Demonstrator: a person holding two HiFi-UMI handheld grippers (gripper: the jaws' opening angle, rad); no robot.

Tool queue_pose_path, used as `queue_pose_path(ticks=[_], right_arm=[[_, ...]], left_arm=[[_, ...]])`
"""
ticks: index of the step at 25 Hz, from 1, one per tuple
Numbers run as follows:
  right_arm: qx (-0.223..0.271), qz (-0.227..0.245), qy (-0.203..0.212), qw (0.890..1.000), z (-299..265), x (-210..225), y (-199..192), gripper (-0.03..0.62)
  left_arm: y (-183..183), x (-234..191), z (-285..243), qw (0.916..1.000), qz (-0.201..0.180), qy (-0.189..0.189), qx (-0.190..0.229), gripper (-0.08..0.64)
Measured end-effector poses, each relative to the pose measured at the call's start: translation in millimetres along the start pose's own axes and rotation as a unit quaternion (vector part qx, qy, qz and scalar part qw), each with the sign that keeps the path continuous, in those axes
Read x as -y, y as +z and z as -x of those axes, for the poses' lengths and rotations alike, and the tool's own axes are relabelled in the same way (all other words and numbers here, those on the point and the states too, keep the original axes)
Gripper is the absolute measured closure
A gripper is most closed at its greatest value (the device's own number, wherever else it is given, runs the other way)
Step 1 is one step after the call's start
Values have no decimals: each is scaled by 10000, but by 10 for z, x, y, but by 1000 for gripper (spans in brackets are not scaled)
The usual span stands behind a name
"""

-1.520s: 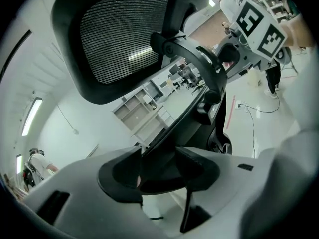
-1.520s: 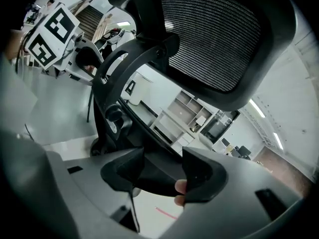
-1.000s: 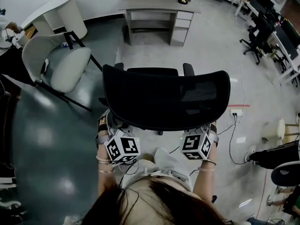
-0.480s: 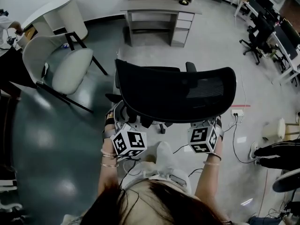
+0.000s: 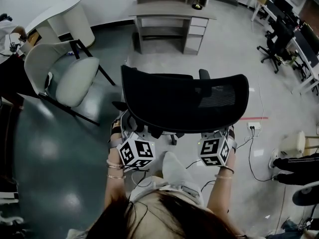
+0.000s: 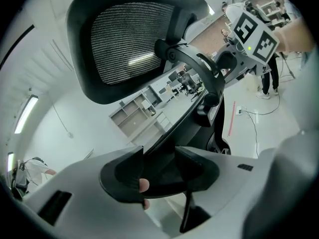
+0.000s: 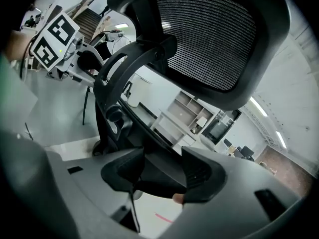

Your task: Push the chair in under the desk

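A black mesh-backed office chair (image 5: 184, 103) stands on the pale floor in front of me, its back toward me. The grey desk (image 5: 172, 9) with drawers is farther ahead, apart from the chair. My left gripper (image 5: 133, 136) sits at the lower left edge of the backrest, its tips hidden under it. In the left gripper view the left gripper (image 6: 162, 166) is shut on the backrest's black rim. My right gripper (image 5: 215, 136) is at the lower right edge. The right gripper view shows the right gripper (image 7: 164, 171) likewise shut on the rim.
A white shell chair (image 5: 67, 71) stands left of the office chair, with a white rounded table (image 5: 60, 14) behind it. Black chairs and desks (image 5: 279, 34) line the right side. A power strip with cables (image 5: 251, 126) lies on the floor at right, near a seated person's legs (image 5: 294, 163).
The chair and both grippers have moved forward toward the desk together. Both grips on the backrest look unchanged.
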State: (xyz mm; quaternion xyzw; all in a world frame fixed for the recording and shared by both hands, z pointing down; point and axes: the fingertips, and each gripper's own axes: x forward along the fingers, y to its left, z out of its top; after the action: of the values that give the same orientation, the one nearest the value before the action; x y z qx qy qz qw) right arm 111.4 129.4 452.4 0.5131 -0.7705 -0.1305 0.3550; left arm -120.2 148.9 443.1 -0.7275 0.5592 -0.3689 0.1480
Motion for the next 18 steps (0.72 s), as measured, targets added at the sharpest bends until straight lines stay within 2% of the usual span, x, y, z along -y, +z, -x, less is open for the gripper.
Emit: queue_pose_path(ticks=[18], right_arm=[[144, 5, 52, 9999, -406, 266, 72, 370]], left_arm=[[149, -155, -464, 9998, 36, 113, -171, 360]])
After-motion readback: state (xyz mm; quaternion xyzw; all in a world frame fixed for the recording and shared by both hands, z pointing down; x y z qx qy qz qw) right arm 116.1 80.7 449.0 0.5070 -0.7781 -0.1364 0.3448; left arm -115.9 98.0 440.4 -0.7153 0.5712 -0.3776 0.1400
